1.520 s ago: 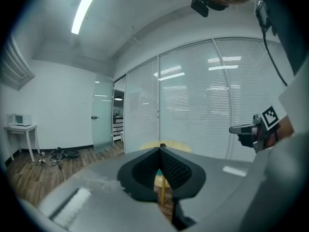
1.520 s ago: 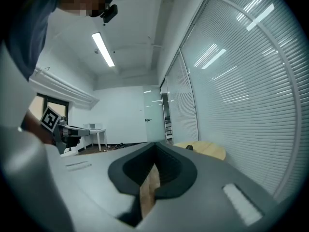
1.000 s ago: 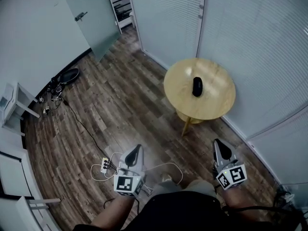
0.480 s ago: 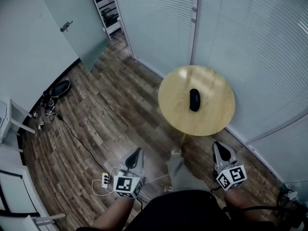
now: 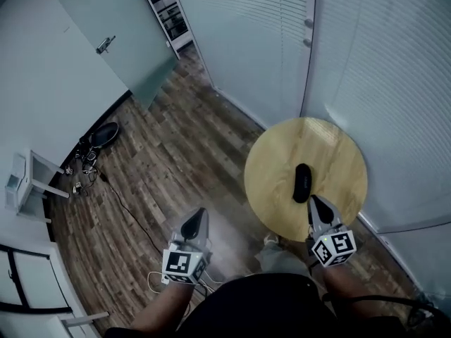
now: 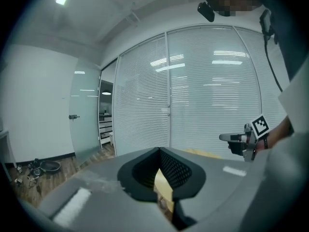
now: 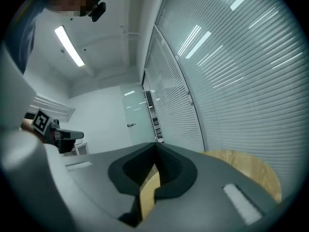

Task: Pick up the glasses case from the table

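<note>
The black oval glasses case (image 5: 301, 183) lies near the middle of the round wooden table (image 5: 271, 167). My right gripper (image 5: 314, 201) is shut and empty, its tip over the table's near part just short of the case. My left gripper (image 5: 199, 215) hangs over the wooden floor left of the table, its jaws together and empty. In the left gripper view the jaws (image 6: 159, 151) meet at the tip, and the right gripper (image 6: 240, 140) shows at the right. The right gripper view shows its shut jaws (image 7: 155, 146) above the table (image 7: 251, 170); the case is hidden there.
Glass walls with blinds (image 5: 380, 69) curve closely behind the table. A frosted door (image 5: 134, 55) and shelves (image 5: 165, 9) stand at the far left. Cables and a dark object (image 5: 104, 134) lie on the floor by a white stand (image 5: 32, 182).
The person has walked toward the table, which now sits much nearer in the head view. The right gripper's tip went from over the floor to over the table beside the case.
</note>
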The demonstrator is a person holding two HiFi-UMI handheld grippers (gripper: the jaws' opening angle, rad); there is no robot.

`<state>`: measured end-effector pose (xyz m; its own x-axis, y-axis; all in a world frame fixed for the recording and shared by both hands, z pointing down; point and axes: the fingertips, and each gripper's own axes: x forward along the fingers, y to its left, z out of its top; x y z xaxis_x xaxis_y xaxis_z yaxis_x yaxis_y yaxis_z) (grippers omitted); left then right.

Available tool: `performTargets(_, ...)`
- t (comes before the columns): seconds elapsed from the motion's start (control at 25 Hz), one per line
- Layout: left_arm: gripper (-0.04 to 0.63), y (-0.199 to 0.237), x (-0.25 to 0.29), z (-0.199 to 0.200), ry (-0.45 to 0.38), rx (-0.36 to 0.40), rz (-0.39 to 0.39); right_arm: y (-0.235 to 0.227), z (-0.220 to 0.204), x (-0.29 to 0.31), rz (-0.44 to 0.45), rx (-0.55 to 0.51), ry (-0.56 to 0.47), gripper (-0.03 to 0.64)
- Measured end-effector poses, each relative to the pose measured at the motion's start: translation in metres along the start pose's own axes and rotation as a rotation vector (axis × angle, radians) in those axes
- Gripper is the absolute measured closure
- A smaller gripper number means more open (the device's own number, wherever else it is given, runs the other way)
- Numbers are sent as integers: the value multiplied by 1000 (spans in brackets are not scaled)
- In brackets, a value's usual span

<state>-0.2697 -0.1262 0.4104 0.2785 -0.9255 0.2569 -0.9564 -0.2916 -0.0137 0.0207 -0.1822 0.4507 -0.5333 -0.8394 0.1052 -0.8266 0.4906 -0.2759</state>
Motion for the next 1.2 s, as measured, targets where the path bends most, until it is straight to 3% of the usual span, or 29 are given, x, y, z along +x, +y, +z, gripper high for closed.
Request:
performTargets(0.28,592,-32,107,46,12,89,-84,-67,1,37,-38,7,-12,609)
performTargets(0.56,592,-61,170,27,101,176,-205,-99,-21,23,-187,86,-88,609)
performTargets(0.76,592,-112,208,49,90,256,-372,-109,-14,-6,-308,95,-101,609)
performTargets(1.08,592,-162,242,47,71,304,-606,-117,-18,-31,-492,81,-64,609)
performTargets(1.2,592,-169,258,40,57,290,-677,-116,-21,-27,-562,88,-23,609)
